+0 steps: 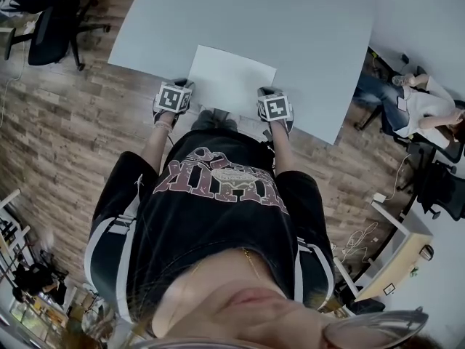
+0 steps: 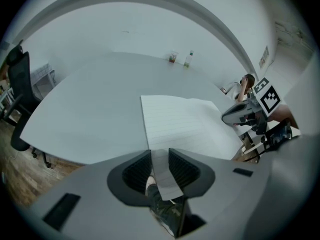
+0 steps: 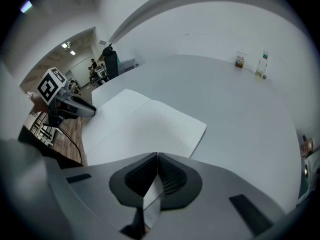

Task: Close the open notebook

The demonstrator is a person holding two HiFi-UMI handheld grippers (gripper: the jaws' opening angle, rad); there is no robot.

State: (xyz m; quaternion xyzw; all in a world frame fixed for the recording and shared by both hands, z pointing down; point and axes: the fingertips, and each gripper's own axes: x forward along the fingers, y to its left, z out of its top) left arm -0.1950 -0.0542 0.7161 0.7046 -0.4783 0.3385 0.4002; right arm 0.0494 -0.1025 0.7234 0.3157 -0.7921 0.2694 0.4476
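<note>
An open white notebook [image 1: 231, 78] lies flat on the pale grey table [image 1: 290, 20], its near edge at the table's front edge. My left gripper [image 1: 176, 93] stands at its near left corner. In the left gripper view the jaws [image 2: 159, 151] are apart, and a strip of the notebook [image 2: 185, 124] shows flat in the gap without being pressed. My right gripper [image 1: 274, 106] is at the near right corner. Its tips [image 3: 158, 155] meet, with a white sheet of the notebook [image 3: 145, 129] pinched between the pads.
A small bottle [image 3: 261, 64] and a cup [image 3: 240, 60] stand at the table's far edge. A black office chair [image 1: 54, 20] is off the table's left side. A person sits at the right [image 1: 414, 104]. Wooden floor lies below the front edge.
</note>
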